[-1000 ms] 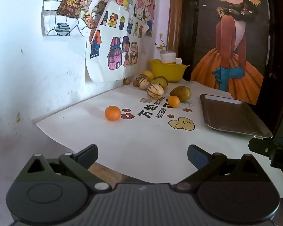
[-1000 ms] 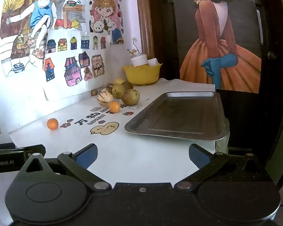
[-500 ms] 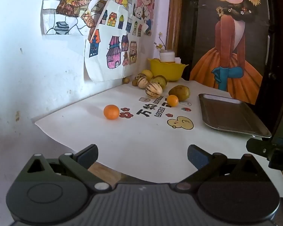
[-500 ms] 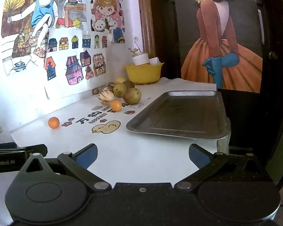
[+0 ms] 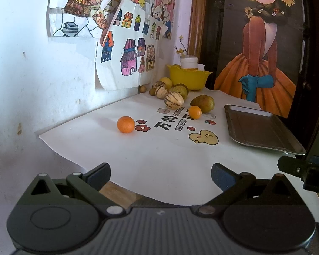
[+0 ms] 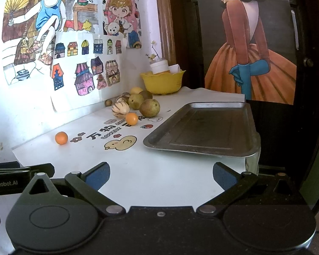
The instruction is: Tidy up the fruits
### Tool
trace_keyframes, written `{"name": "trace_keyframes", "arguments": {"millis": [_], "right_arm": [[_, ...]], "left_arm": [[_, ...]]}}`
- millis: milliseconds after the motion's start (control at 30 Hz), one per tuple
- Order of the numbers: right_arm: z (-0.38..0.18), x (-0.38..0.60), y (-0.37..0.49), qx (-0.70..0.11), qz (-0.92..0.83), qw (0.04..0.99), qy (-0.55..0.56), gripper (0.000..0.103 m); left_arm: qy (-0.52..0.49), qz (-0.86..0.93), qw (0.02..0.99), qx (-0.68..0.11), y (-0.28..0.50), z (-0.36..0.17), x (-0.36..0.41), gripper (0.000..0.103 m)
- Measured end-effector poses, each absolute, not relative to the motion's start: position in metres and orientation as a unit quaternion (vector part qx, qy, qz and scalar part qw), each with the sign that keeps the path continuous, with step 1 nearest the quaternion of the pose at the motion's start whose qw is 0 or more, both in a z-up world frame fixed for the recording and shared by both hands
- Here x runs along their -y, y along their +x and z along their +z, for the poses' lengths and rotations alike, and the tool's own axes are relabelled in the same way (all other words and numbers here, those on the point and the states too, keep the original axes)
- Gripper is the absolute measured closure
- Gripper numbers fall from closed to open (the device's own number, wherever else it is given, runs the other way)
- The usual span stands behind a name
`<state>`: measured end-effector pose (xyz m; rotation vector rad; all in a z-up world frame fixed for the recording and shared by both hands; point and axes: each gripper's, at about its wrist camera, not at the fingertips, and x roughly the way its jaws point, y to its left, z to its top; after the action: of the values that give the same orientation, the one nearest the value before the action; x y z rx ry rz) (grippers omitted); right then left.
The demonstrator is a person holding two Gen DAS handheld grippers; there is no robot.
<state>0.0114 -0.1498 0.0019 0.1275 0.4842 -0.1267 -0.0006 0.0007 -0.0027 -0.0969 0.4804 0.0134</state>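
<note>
Both grippers, left gripper and right gripper, have fingers wide w/ nothing held; best approach the lone orange low, then carry to tray.

- To my left stands a white wall, scuffed and speckled, lit brightly by daylight.
- Coloured drawings hang on it: a laughing child with a fan, a sheet of little houses, a cartoon girl with a teddy bear.
- A brown wooden frame runs up the corner.
- Beyond it hangs a dark poster of a girl in an orange dress.
- The surface before me wears a white printed sheet.
</note>
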Motion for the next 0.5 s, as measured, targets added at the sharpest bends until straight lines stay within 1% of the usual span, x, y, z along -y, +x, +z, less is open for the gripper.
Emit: {"name": "trace_keyframes", "arguments": {"millis": [500], "right_arm": [[0.0001, 0.1496, 0.0125, -0.243, -0.060, 0.966, 0.064, 0.000]], "left_arm": [[-0.050, 0.006, 0.969, -0.240, 0.0002, -0.0060, -0.0011, 0.001]]}}
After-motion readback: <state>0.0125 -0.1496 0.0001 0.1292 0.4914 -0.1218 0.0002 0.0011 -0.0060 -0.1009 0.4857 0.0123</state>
